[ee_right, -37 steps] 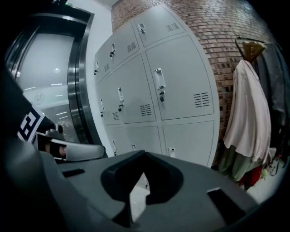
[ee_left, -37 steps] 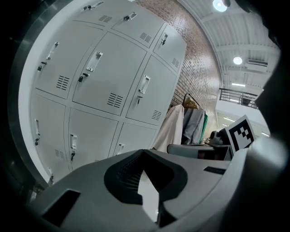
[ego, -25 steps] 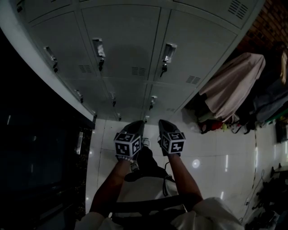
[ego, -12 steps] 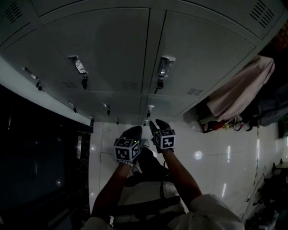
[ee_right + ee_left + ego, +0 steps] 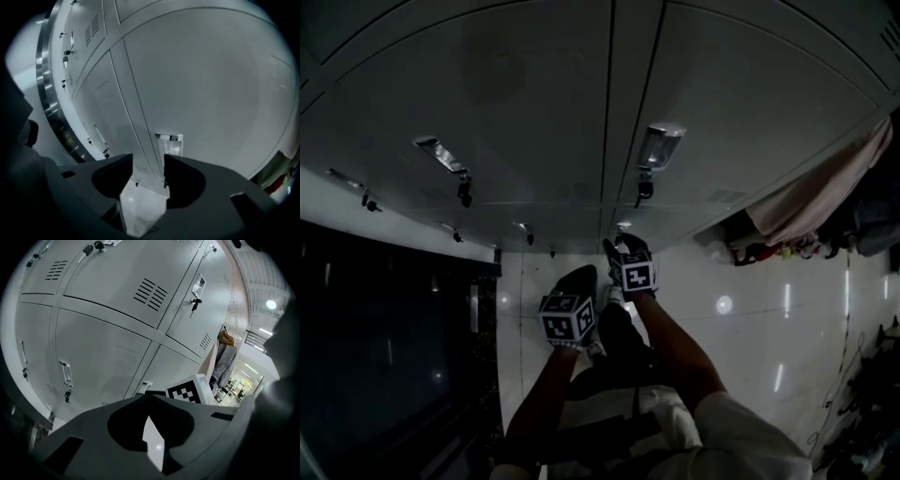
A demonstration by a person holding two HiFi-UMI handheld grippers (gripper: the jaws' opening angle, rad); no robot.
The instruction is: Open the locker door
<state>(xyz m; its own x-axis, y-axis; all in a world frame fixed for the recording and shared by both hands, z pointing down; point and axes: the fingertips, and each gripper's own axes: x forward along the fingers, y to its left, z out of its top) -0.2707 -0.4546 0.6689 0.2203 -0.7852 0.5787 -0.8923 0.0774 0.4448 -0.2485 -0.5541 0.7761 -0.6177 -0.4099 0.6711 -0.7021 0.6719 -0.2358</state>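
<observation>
Grey sheet-metal locker door (image 5: 750, 103) stands closed in the bank of lockers (image 5: 516, 103), directly ahead of the right gripper (image 5: 615, 247). A shiny recessed handle (image 5: 659, 145) sits near the door's left edge, with a dark key (image 5: 644, 190) just below it. The right gripper's jaws are opening, with nothing between them. The left gripper (image 5: 583, 276) is held lower, jaws together and empty.

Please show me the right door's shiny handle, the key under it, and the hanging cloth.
Handle (image 5: 659, 145): head view, middle of plate.
Key (image 5: 644, 190): head view, its dark hanging part.
Cloth (image 5: 811, 197): head view, pale middle fold.
</observation>
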